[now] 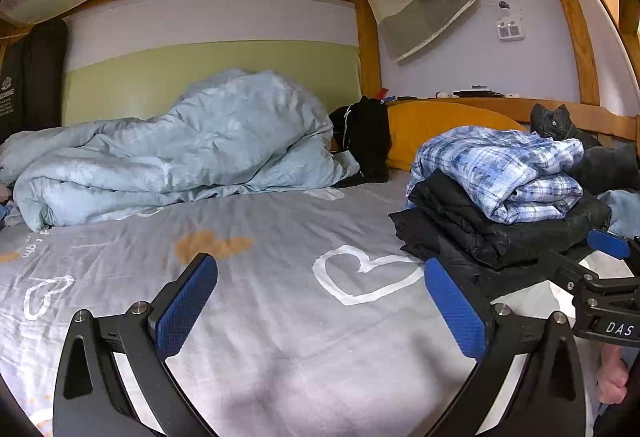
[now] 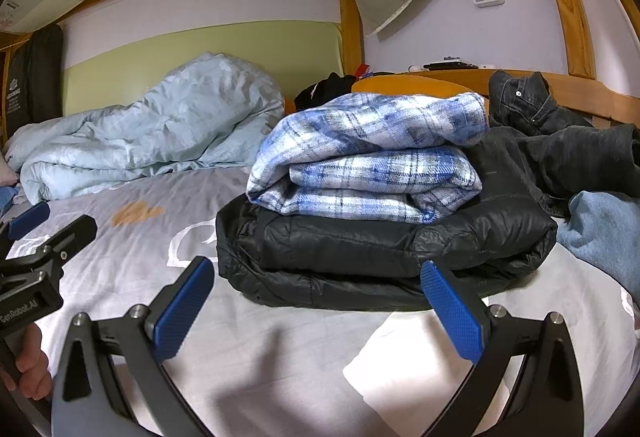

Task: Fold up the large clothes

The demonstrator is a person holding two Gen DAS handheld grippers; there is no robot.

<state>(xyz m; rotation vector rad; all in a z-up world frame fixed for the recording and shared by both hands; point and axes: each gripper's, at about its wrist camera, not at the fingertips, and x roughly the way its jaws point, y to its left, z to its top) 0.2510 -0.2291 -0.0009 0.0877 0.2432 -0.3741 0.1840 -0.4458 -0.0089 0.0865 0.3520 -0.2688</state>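
A folded blue plaid shirt [image 2: 368, 157] lies on top of a folded black puffer jacket [image 2: 380, 253] on the grey heart-print bed sheet [image 2: 280, 349]. My right gripper [image 2: 320, 309] is open just in front of this stack, touching nothing. The same stack sits at the right in the left wrist view, plaid shirt [image 1: 496, 173] over black jacket [image 1: 492, 233]. My left gripper [image 1: 320, 309] is open above the bare sheet [image 1: 260, 277], left of the stack. Unfolded dark jeans [image 2: 548, 141] and a light blue garment [image 2: 604, 233] lie right of the stack.
A crumpled pale blue duvet [image 1: 176, 149] fills the back left of the bed. A black garment [image 1: 364, 141] and an orange pillow [image 1: 440, 129] lie at the back by the wooden bed frame [image 1: 368, 45]. A hand [image 2: 28, 369] holds the other gripper's handle.
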